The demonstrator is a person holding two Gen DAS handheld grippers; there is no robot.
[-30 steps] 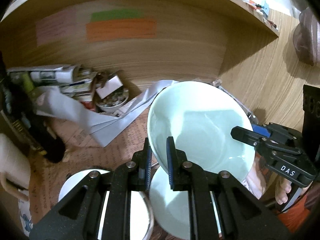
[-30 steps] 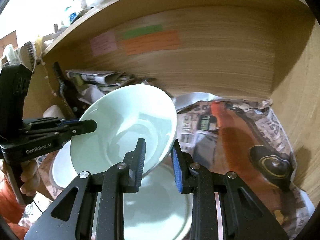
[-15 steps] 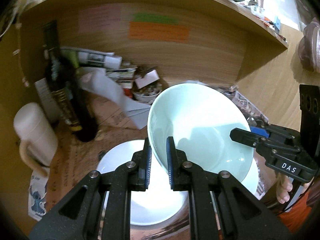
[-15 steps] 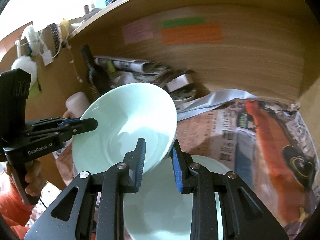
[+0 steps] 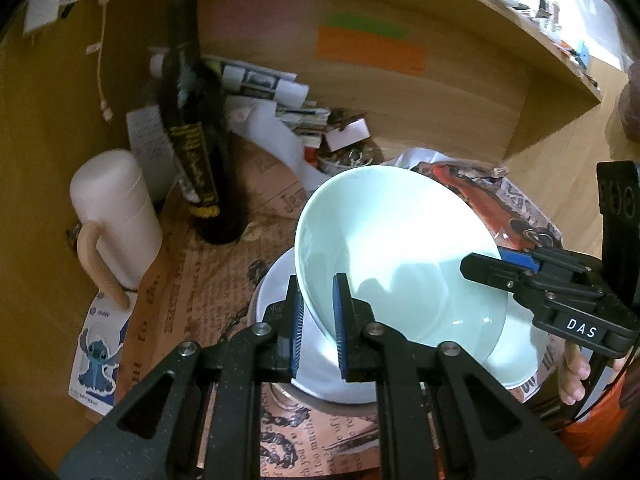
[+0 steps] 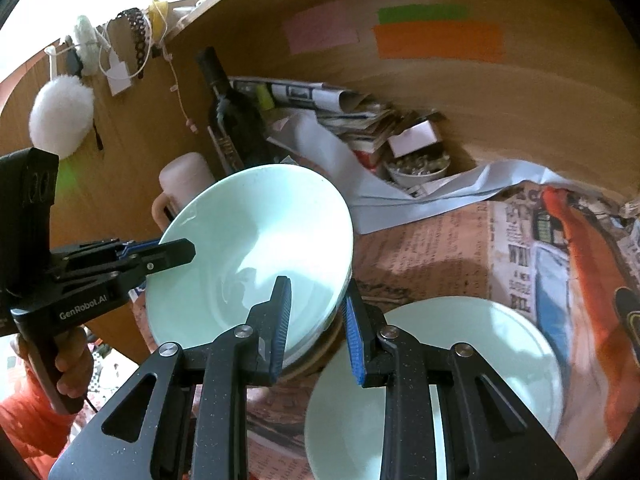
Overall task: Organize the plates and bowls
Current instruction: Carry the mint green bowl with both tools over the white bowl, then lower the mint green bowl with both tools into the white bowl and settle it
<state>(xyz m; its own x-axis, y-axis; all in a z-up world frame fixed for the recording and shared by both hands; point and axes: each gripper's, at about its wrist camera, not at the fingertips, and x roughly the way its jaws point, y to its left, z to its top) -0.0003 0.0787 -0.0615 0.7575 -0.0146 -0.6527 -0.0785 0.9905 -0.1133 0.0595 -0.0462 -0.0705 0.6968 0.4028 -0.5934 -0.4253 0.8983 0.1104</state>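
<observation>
A pale green bowl hangs tilted between my two grippers. My left gripper is shut on its near rim. My right gripper is shut on the opposite rim of the bowl; it shows in the left wrist view at the right. Below the bowl lies a white plate on a darker dish. A second pale green plate lies on the newspaper to the right, partly behind my right gripper's fingers.
A dark wine bottle and a white jug with a beige handle stand at the left. Rolled papers, a small bowl of bits and a white sheet clutter the back. A wooden wall and shelf enclose the nook.
Both grippers have carried the bowl to the left. It has come over the white plate, and the bottle and jug have come further into view. Both grips are unchanged.
</observation>
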